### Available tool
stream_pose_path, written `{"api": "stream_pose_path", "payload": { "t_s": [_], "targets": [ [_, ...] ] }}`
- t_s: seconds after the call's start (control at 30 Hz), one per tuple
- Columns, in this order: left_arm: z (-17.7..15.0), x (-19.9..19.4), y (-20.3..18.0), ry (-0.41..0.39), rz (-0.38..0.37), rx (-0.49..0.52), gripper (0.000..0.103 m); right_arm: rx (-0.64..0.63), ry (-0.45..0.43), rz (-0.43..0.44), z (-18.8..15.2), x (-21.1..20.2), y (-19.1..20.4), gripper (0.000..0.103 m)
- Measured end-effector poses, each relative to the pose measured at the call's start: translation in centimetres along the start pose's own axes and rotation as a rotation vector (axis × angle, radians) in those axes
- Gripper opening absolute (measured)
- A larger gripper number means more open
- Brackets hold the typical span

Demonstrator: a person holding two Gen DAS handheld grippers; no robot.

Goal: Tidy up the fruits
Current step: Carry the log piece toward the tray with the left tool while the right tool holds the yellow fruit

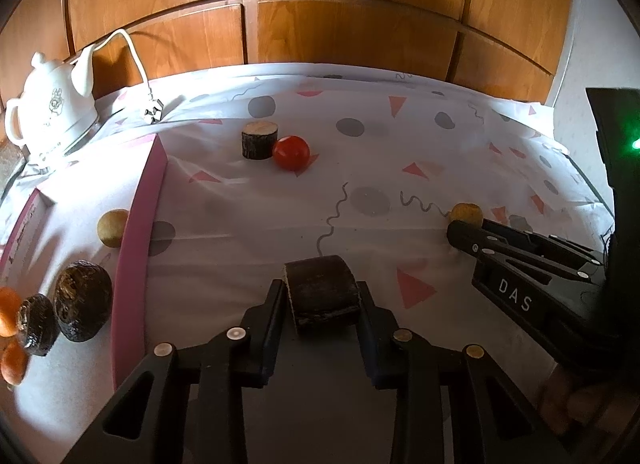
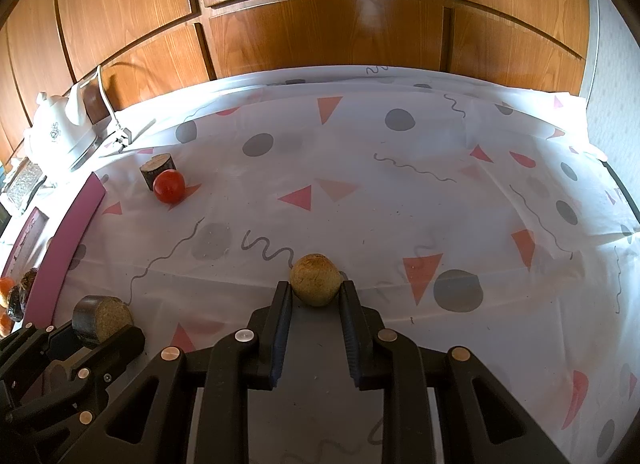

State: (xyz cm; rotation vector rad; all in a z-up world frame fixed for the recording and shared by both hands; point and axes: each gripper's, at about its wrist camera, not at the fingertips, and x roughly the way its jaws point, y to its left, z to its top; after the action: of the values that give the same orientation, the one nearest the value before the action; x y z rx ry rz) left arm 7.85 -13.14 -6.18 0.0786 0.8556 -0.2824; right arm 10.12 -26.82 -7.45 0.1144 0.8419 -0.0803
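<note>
My left gripper [image 1: 322,292] is shut on a dark wooden log piece [image 1: 322,294], its fingers pressing both sides; it also shows in the right wrist view [image 2: 102,320]. My right gripper [image 2: 316,290] is shut on a tan round fruit [image 2: 316,280], seen in the left wrist view [image 1: 466,212] at the fingertips. A red tomato [image 1: 291,152] lies beside a small upright log stub [image 1: 259,139] mid-table. A pink-rimmed tray [image 1: 138,248] at the left holds a tan ball [image 1: 112,227], two dark fruits [image 1: 82,312] and orange pieces [image 1: 10,320].
A white teapot [image 1: 52,111] with a white cord [image 1: 136,59] stands at the back left. Wooden cabinet doors [image 1: 320,3] back the table. The patterned tablecloth [image 2: 400,191] covers the table, with its edge at the right.
</note>
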Motion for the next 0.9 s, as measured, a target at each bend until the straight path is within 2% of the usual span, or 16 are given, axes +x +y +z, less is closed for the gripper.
{"api": "stream_pose_path", "payload": {
  "t_s": [0.47,0.9],
  "targets": [
    [0.1,-1.1,0.1,0.023,-0.036,-0.017,0.029,-0.019,-0.001,-0.022,0.0,-0.1,0.4,0.024],
    [0.9,-6.1,1.1,-0.051,-0.050,-0.022,0.029,-0.025,0.000,-0.029,0.0,0.0,0.4,0.024]
  ]
}}
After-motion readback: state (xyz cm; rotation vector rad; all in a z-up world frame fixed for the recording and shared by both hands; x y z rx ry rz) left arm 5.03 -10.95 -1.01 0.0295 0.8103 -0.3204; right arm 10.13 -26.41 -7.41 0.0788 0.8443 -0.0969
